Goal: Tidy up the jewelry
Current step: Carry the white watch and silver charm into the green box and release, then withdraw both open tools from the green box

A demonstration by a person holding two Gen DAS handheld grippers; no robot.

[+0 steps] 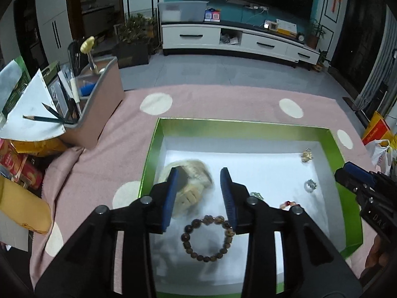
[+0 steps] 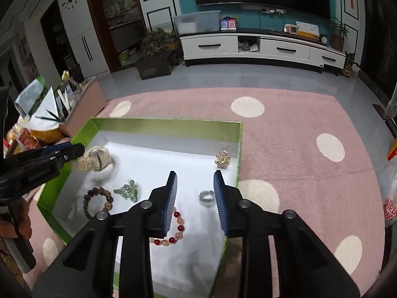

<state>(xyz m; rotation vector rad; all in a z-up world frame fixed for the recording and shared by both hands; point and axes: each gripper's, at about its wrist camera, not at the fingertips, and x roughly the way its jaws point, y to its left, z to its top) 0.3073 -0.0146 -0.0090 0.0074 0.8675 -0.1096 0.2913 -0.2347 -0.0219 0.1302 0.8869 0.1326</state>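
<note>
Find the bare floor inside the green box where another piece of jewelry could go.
Free: the white middle strip between the gold charm and the cream watch, and the near floor below the red bracelet. Crowded: around the brown bracelet and green pendant.

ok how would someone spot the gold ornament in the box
Find the shallow green-walled box with a white floor on the pink dotted cloth. Look at its far right corner, by the right wall. The small shiny gold filigree ornament sits there alone, the only gold piece, well apart from the bead bracelets and the silvery ring.
</note>
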